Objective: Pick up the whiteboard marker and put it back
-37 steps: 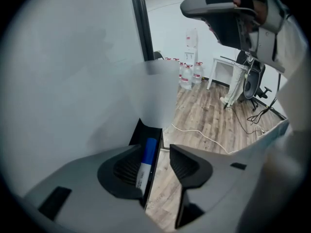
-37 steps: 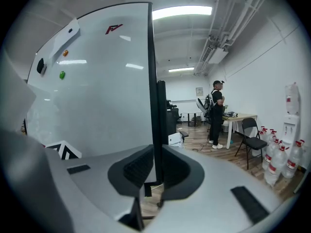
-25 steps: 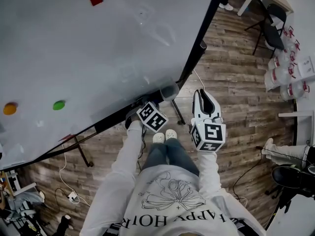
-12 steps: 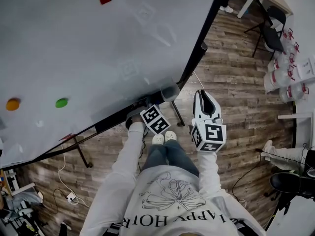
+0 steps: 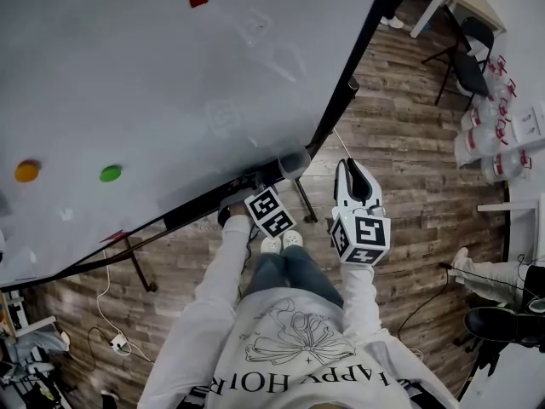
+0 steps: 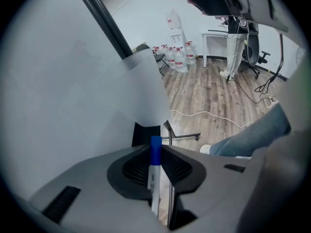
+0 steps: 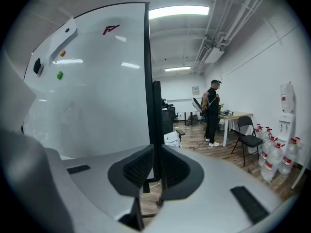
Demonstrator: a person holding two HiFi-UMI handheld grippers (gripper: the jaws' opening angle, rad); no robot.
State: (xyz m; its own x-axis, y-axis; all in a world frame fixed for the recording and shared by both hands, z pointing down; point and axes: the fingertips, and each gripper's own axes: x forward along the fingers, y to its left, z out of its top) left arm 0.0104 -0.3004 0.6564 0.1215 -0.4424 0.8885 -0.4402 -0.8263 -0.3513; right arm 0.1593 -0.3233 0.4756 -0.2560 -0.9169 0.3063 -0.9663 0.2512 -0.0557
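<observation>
A whiteboard marker [image 6: 155, 154] with a blue cap and white body stands between the pads of my left gripper [image 6: 156, 147]. Its jaws are closing and the pads lie against the marker's sides. In the head view my left gripper [image 5: 241, 204] reaches down to the black tray [image 5: 192, 211] along the whiteboard's [image 5: 170, 100] lower edge, its tips hidden behind its marker cube. A translucent cup [image 5: 294, 158] hangs at the tray's right end, also seen as the cup [image 6: 146, 89] just beyond the jaws. My right gripper [image 5: 356, 169] hovers over the floor, shut and holding nothing [image 7: 158, 152].
Green [image 5: 110, 174] and orange [image 5: 26, 171] magnets stick to the board. The board's stand legs [image 5: 306, 203] and a cable [image 5: 106, 301] lie on the wood floor. A folding chair [image 5: 473, 54] and water bottles [image 5: 485, 135] stand at the right. A person [image 7: 213, 113] stands by a table [image 7: 235, 115].
The left gripper's cube has rolled a little and shifted slightly right against the tray. The right gripper has not moved.
</observation>
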